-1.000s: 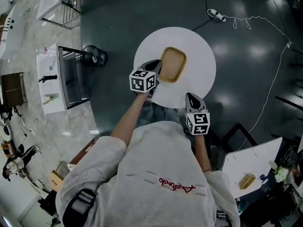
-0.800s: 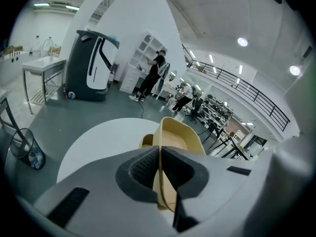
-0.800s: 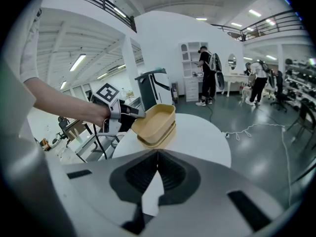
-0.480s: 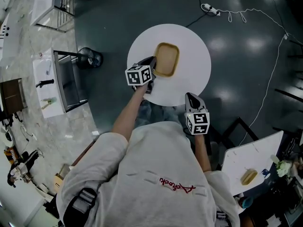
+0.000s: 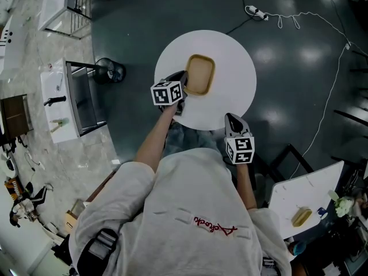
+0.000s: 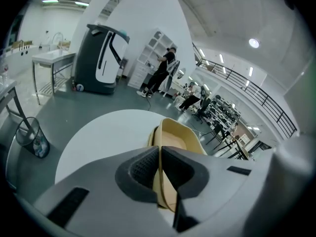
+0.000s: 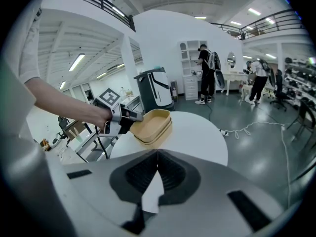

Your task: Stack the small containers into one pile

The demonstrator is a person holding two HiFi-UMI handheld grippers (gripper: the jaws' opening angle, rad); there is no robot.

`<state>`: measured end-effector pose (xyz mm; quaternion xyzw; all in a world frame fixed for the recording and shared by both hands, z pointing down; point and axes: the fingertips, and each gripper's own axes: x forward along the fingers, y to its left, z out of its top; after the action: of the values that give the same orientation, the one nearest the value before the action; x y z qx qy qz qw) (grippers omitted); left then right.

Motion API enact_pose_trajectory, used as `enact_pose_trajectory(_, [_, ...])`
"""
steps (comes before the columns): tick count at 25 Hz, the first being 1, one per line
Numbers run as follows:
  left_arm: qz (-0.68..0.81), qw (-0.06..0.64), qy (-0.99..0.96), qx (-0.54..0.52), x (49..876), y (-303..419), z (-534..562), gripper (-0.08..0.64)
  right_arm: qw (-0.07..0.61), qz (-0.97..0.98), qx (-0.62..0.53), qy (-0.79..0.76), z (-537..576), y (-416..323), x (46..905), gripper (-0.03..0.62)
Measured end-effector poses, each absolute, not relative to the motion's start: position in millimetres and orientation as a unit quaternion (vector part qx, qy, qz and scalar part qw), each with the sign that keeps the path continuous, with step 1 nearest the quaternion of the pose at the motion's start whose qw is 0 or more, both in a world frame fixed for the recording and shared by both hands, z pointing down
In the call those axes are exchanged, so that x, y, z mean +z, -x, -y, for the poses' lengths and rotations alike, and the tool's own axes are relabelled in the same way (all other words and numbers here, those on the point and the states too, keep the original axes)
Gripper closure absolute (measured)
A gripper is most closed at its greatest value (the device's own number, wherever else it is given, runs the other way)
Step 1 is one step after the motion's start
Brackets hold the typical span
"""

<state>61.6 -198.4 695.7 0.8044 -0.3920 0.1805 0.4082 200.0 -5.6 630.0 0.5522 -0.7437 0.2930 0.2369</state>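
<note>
Tan small containers (image 5: 200, 74) sit as a nested pile on the round white table (image 5: 233, 68). In the right gripper view the pile (image 7: 153, 127) shows a top container slightly tilted on the ones beneath. My left gripper (image 5: 184, 77) is shut on the near rim of that top container (image 6: 175, 137), the thin wall pinched between its pads (image 6: 148, 168). My right gripper (image 5: 232, 118) hovers at the table's near edge, apart from the pile, shut with nothing between its jaws (image 7: 157, 168).
A wire bin (image 5: 112, 69) and a metal-framed bench (image 5: 80, 96) stand left of the table. A white cable (image 5: 287, 20) trails across the dark floor at the back right. A second white table (image 5: 302, 194) at lower right carries another tan container (image 5: 300, 216).
My left gripper has sunk a little with the tan container still in it, bringing it down onto the pile. The right gripper has stayed put.
</note>
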Motion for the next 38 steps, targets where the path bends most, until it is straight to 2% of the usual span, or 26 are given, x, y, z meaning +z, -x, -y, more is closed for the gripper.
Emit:
enact_pose_trajectory(5, [0.379,0.375,-0.821,0.203,698,-68,197,0.532,0.237,0.742,0.295,-0.554,3,-201,632,0.571])
enact_pose_trajectory(10, [0.358,0.349,-0.841,0.206,691,-72,195,0.432,0.239,0.741,0.300,-0.552,2,-202,635,0.571])
enact_pose_trajectory(21, [0.340,0.251,-0.872,0.249,669,-59,178,0.422,0.232,0.746,0.292,-0.552,14,-193,631,0.571])
enact_pose_trajectory(26, [0.322,0.237,-0.886,0.233,644,-51,171,0.425,0.223,0.743,0.282,-0.565,26,-189,621,0.571])
enact_pose_trajectory(33, [0.283,0.211,-0.912,0.209,602,-46,161,0.517,0.205,0.734,0.265,-0.590,42,-193,602,0.571])
enact_pose_trajectory(38, [0.252,0.190,-0.929,0.194,582,-46,153,0.543,0.177,0.734,0.250,-0.606,49,-196,584,0.571])
